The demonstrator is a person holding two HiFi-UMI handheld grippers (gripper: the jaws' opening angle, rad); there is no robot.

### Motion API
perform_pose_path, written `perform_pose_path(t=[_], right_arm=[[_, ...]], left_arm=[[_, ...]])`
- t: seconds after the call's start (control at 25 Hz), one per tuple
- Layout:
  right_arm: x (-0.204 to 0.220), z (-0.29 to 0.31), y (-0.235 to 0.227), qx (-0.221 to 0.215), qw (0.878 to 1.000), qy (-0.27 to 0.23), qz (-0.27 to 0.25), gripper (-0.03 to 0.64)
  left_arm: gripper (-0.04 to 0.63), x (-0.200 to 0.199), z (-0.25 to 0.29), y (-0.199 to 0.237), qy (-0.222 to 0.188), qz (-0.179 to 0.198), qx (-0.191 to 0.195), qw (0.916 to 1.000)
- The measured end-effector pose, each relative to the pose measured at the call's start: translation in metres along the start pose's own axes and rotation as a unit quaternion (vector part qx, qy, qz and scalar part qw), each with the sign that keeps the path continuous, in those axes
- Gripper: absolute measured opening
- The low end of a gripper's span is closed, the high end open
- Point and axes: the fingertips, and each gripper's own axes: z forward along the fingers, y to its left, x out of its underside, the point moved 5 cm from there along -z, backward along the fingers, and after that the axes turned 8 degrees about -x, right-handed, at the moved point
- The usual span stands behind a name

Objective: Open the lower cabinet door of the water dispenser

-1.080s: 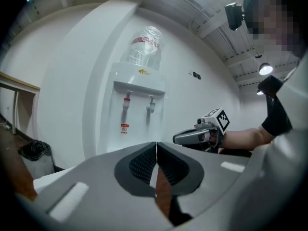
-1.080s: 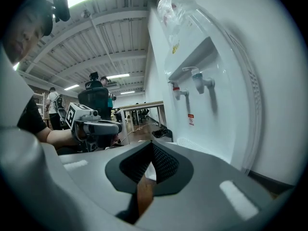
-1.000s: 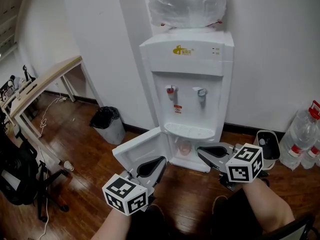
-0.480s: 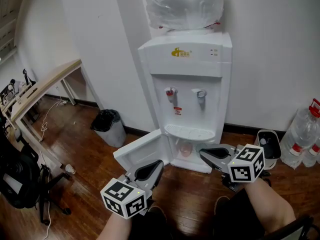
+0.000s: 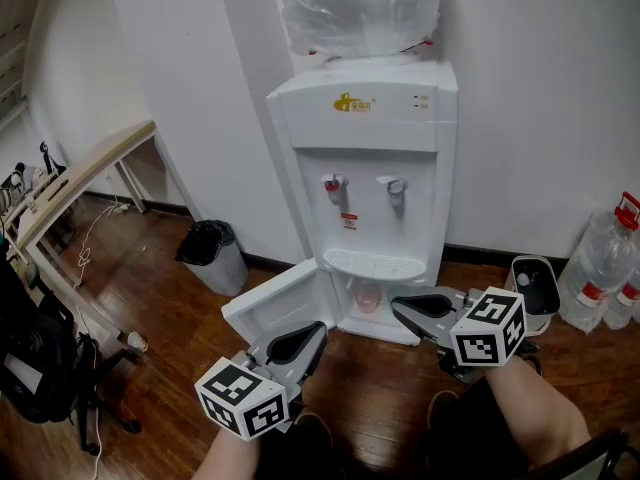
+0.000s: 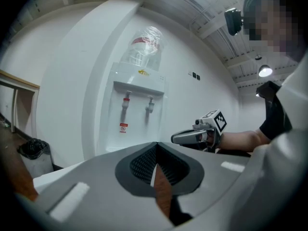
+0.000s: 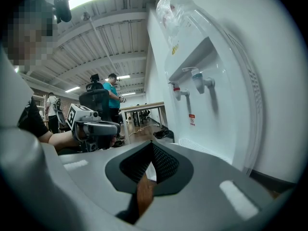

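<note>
White plastic water dispenser stood against the white wall, with a big clear bottle upside down on top. Red tap and grey tap sat above the drip tray. The lower cabinet door was already swung wide to the left, inner face toward the head camera, and the compartment was open. There was something pinkish inside, too small to tell what.

Left gripper was low in front of the door's free edge, jaws pressed together with nothing between them. Its own view showed the pads meeting at the tip, with only floor showing through the slit below. Whether the tip touched the door could not be told.

Right gripper sat just right of the open compartment near the dispenser's base, tip pointing left. Its jaws were also closed on each other and empty. The two grippers were near each other but apart, on either side of the opening.

Black-bagged bin stood by the wall left of the door, and a wooden desk was further left. Clear water bottles stood at the far right. The floor was dark wood.
</note>
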Motion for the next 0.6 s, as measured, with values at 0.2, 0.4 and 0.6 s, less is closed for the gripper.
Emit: perform_pose_path(t=[0.2,0.4,0.6], right_arm=[[-0.0021,-0.0004,0.0034,-0.001,1.000,0.002,-0.013,0.002],[-0.0015,-0.0029,-0.0004,0.007,1.000,0.000,-0.009,0.002],[-0.0010,-0.0026,0.0005,0.005,1.000,0.003,-0.010,0.002]], left_arm=[[0.000,0.0030,0.0055,-0.0124,0.022,0.074,0.003,0.9970],[0.000,0.0055,0.0072,-0.0077,0.021,0.068,-0.003,0.9975],[0.000,0.0039,0.0062,-0.0024,0.018,0.049,-0.006,0.9986]])
